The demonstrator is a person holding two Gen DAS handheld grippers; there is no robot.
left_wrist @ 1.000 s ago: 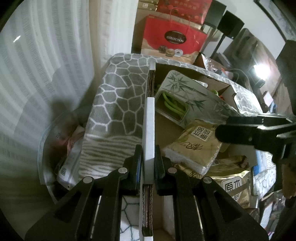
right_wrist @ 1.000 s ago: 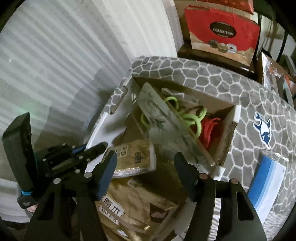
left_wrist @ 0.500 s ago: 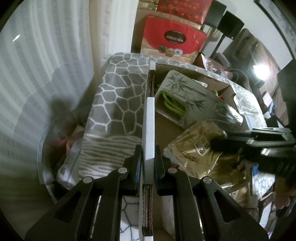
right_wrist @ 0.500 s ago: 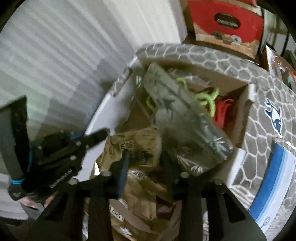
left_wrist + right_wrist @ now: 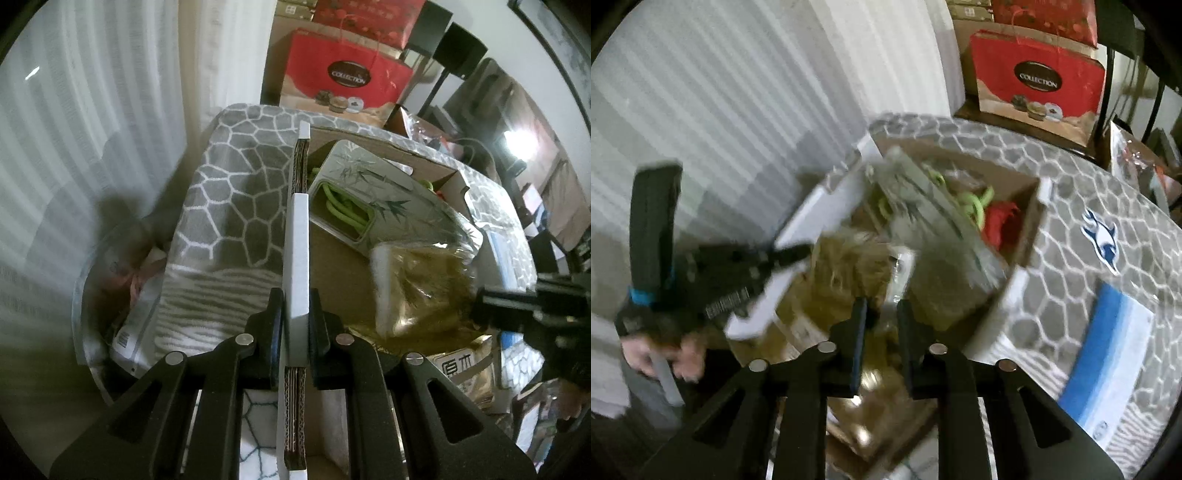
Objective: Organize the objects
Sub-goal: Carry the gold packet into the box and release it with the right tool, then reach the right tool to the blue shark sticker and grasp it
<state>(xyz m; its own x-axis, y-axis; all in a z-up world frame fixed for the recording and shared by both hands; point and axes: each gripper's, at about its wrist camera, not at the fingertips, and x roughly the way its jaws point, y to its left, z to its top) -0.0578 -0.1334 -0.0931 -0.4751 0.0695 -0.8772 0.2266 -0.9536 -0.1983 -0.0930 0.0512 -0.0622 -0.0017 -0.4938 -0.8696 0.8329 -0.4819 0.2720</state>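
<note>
Your left gripper (image 5: 295,325) pinches the white flap (image 5: 296,258) of the cardboard box (image 5: 424,162), standing it upright. Your right gripper (image 5: 881,332) has just been closing on the gold tissue pack (image 5: 417,291) inside the box, its film caught between the jaws, below the bamboo-print box (image 5: 380,192).

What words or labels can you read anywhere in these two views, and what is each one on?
"COLLECTION": black oval label on the red gift bag, legible in both views.
"原木": white label on the tan packet in the cardboard box.
Printed white strip on the left gripper: too blurred to read.
Barcode label beside the blanket: too small to read.
</note>
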